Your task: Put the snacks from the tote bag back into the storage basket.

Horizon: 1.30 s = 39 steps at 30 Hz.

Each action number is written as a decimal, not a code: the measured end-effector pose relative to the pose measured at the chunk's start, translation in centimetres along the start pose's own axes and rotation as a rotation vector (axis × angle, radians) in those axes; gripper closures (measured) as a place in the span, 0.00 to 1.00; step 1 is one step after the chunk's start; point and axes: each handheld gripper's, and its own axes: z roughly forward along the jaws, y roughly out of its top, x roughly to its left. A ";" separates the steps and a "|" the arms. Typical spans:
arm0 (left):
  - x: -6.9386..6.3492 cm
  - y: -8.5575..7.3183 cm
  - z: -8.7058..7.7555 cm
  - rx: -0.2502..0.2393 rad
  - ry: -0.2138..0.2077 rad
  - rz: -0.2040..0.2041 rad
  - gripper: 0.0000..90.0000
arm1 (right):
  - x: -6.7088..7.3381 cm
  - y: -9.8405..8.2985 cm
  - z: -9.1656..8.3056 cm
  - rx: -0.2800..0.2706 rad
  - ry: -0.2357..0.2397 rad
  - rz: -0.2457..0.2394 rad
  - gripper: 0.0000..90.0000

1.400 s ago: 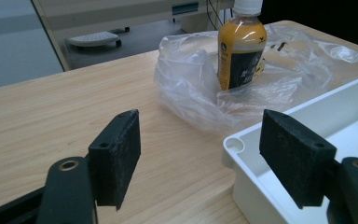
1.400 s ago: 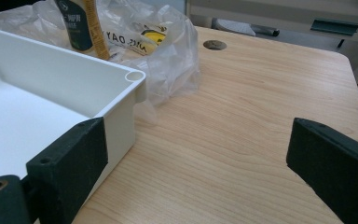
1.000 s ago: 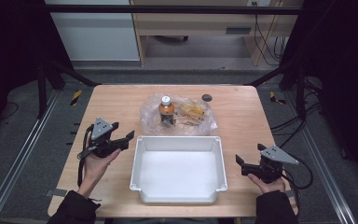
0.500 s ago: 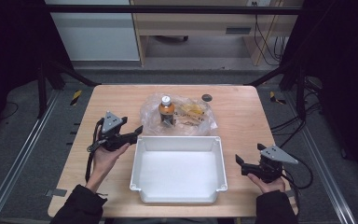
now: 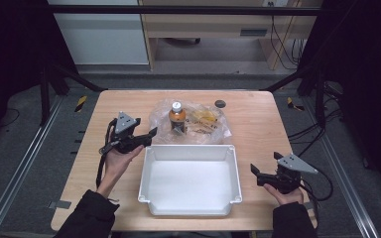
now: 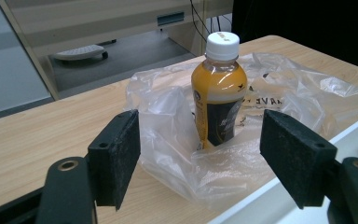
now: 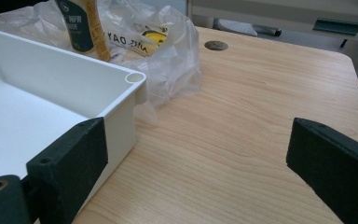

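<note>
Left gripper view shows the bottle (image 6: 219,88) standing upright, white cap on top, amber liquid inside, within a crumpled clear plastic bag (image 6: 279,107) near the table's (image 5: 258,124) far edge. The left gripper (image 5: 146,137) points level at it, jaws wide apart, holding nothing.
</note>
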 end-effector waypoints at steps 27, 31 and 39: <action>-0.5 1.3 3.8 0.002 -0.012 0.014 0.32 | 0.0 0.0 0.0 0.005 -0.002 -0.002 0.06; -0.7 1.3 4.3 0.010 -0.016 0.019 0.32 | 0.0 0.0 0.0 0.005 -0.003 -0.003 0.06; -0.7 1.6 5.3 0.019 -0.015 0.022 0.32 | -0.1 0.0 0.0 0.005 -0.004 -0.005 0.06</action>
